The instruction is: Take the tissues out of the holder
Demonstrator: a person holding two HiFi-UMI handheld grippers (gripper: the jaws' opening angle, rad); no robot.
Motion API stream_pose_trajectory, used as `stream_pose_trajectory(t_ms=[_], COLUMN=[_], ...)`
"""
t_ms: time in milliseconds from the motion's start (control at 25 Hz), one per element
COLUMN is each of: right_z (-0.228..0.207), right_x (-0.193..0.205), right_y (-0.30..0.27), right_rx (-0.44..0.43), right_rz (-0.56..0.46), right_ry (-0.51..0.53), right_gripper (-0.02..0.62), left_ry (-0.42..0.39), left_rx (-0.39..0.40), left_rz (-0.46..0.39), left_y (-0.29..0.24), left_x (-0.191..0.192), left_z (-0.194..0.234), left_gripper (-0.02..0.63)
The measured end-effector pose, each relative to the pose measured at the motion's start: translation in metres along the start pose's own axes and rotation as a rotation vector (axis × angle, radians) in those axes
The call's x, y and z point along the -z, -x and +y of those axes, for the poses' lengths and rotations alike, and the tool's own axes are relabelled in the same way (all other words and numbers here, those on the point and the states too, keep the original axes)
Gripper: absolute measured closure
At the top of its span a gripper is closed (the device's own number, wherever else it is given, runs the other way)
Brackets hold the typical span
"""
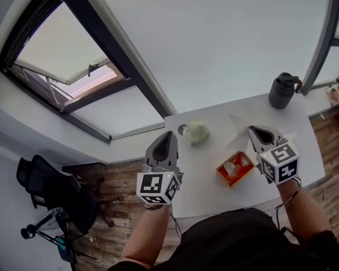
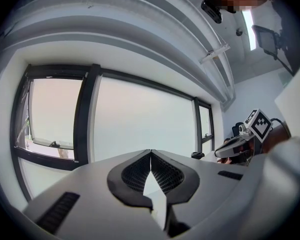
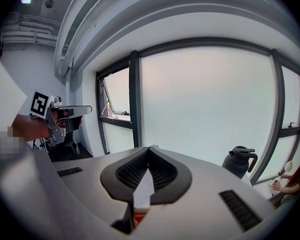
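**Tissues in holder, both tools shut and empty**

The left tool (image 2: 150, 152) and right tool (image 3: 149, 148) are each pressed together on nothing, above the surface (image 1: 209, 191). White tissues (image 1: 235, 165) sit in the orange holder (image 1: 229, 180), just beside the right tool. Removal looks not yet begun. Next, a tool must spread and descend onto them. No writing is readable, only square markers.

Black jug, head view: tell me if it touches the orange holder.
No, the black jug stands at the table's far corner, clear apart from the orange holder.
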State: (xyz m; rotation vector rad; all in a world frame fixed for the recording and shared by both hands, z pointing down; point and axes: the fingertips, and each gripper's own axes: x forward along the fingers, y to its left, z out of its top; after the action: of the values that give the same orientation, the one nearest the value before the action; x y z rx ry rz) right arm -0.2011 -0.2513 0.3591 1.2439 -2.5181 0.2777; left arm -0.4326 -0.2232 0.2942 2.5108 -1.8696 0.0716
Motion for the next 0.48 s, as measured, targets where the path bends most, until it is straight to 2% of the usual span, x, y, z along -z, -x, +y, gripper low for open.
stream_pose_trajectory(t_ms=[480], right_z=[-0.020], right_x=[-0.045], right_y=[0.017], right_rx=[0.037], right_rz=[-0.111], right_ry=[0.008], right_gripper=[0.589], left_ry=[-0.021], left_rx=[0.012], left_rz=[-0.058], left_y=[-0.010], left_x=[-0.040], left_z=[-0.004], left_gripper=[0.600])
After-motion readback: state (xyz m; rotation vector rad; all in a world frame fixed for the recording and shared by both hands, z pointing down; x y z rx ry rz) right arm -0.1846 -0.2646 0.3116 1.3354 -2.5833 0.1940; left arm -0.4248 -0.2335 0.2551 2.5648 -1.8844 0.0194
